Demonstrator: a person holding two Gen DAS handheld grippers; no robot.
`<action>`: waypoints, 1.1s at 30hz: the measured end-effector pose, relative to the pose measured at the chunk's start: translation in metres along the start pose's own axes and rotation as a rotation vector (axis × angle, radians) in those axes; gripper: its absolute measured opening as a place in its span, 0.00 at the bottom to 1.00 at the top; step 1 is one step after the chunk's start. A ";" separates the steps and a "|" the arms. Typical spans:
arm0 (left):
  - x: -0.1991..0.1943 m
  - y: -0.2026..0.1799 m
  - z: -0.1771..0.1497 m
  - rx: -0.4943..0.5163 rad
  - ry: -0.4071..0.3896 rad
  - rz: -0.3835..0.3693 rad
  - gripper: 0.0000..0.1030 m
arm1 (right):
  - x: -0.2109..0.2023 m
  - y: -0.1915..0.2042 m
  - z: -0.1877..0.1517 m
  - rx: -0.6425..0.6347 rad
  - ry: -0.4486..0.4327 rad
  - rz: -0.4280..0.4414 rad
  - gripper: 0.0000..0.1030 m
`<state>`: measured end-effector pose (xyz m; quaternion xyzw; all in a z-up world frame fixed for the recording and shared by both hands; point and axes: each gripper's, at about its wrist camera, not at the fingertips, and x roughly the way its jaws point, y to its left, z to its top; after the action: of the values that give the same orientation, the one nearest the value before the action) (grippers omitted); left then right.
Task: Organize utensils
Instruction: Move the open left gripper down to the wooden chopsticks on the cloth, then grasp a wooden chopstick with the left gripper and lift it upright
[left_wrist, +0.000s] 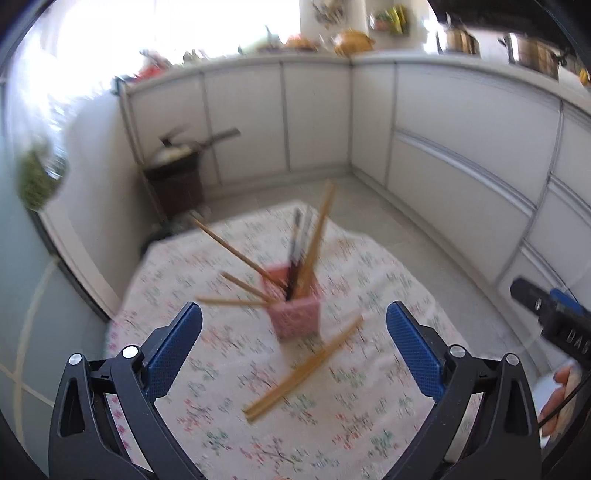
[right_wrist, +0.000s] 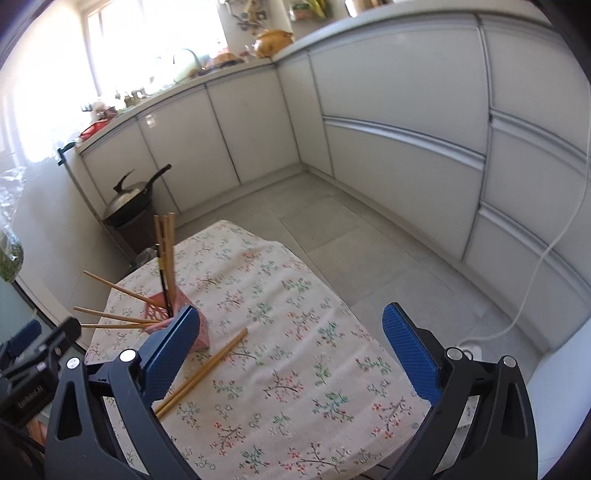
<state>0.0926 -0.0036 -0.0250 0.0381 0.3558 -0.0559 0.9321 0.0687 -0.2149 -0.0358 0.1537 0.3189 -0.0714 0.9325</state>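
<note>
Cabinets (right_wrist: 399, 110) with pale doors line two sides of the grey tiled floor (right_wrist: 332, 221), meeting in the far corner; cookware crowds the counter above them, too blurred in the left wrist view to name closely. Table (right_wrist: 280, 332) under a floral cloth fills the foreground of both views. Dark bin (right_wrist: 133, 229) by the left wall carries a lidded wok (right_wrist: 129, 199) with a black handle. White cable (right_wrist: 554, 240) runs down the right-hand cabinets to a socket strip on the floor.

Left gripper (left_wrist: 293, 332) and right gripper (right_wrist: 291, 332): both sets of blue-padded jaws spread wide, nothing between the pads, both above the cloth. Each gripper's black body shows at the edge of the other's view.

Pink holder (right_wrist: 173, 317), a perforated basket, stands on the cloth toward the table's left side; in the right wrist view that gripper's left finger overlaps it. Several wooden chopsticks (right_wrist: 166, 251) and one dark utensil stand upright in it; three more (right_wrist: 110, 317) lean out low to the left.

Loose pair of chopsticks (left_wrist: 303, 369) lies flat on the cloth just beside the holder, running diagonally, touched by neither gripper.
</note>
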 end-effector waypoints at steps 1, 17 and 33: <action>0.012 -0.003 -0.003 0.005 0.061 -0.045 0.93 | 0.003 -0.004 -0.001 0.011 0.008 -0.003 0.94; 0.185 -0.070 -0.003 0.191 0.534 -0.217 0.39 | 0.022 -0.077 0.004 0.239 0.133 -0.013 0.94; 0.282 -0.076 -0.005 0.298 0.676 0.005 0.15 | 0.033 -0.098 0.007 0.328 0.208 0.060 0.94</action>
<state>0.2877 -0.0999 -0.2195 0.1905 0.6315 -0.0892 0.7463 0.0761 -0.3107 -0.0741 0.3195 0.3929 -0.0782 0.8587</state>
